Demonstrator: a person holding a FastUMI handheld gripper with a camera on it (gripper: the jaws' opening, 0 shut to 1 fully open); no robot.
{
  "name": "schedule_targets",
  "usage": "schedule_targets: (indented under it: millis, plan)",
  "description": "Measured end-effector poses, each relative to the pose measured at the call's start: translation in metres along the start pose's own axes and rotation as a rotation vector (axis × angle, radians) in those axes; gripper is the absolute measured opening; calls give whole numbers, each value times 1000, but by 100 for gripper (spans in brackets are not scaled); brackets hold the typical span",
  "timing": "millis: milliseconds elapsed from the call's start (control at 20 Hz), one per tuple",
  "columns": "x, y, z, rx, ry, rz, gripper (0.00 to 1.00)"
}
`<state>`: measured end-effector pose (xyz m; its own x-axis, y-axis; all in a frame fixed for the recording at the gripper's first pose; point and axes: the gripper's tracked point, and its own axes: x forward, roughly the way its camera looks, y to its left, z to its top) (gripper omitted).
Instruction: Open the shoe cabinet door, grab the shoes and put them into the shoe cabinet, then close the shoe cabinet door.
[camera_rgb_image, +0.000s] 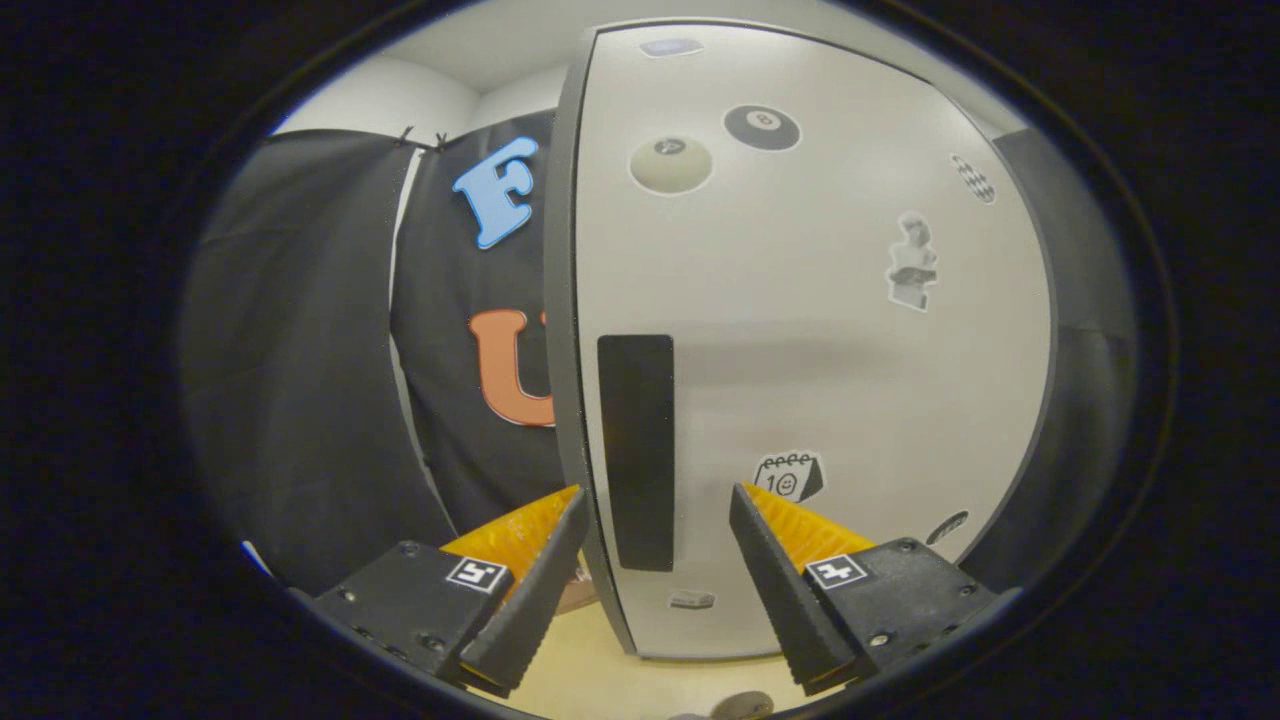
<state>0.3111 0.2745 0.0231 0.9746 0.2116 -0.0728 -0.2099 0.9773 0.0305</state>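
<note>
The shoe cabinet door is a pale grey panel with a dark edge, standing close in front of me and dotted with stickers. A dark rectangular handle runs upright near the door's left edge. My gripper is open, one finger on each side of that edge: the left finger sits beyond the door's edge, the right finger in front of the panel. The handle lies between the fingers, just ahead of them. Neither finger visibly presses on it.
Black booth cloth hangs to the left of the door. A pale wooden surface runs under the fingers and the door's lower edge. A small grey rounded thing lies on it near the right finger. A dark panel stands beside the door's right side.
</note>
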Motion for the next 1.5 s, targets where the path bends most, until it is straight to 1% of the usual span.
schedule_targets:
  millis: [100, 150, 200, 350, 400, 450, 500, 550, 700, 800, 1150, 1400, 1500]
  plan:
    - [7, 2, -1, 14, 15, -3, 84]
    - [5, 1, 2, 21, 2, -18, 78]
    - [9, 5, 2, 18, 2, -4, 76]
    - [9, 8, 0, 12, 22, 3, 45]
    - [11, 7, 0, 6, 17, -1, 42]
    - [11, 6, -1, -7, 13, -15, 40]
    - [10, 5, -2, -15, 7, -14, 40]
    - [9, 5, -4, -19, 13, -7, 37]
    - [4, 6, -7, -5, 35, 42, 35]
    - [-8, 7, -10, -15, 37, 71, 33]
    - [-92, -8, -20, -28, 38, 146, 30]
    - [-158, -39, -31, -21, 33, 150, 29]
    - [-181, -53, -33, 1, 32, 147, 29]
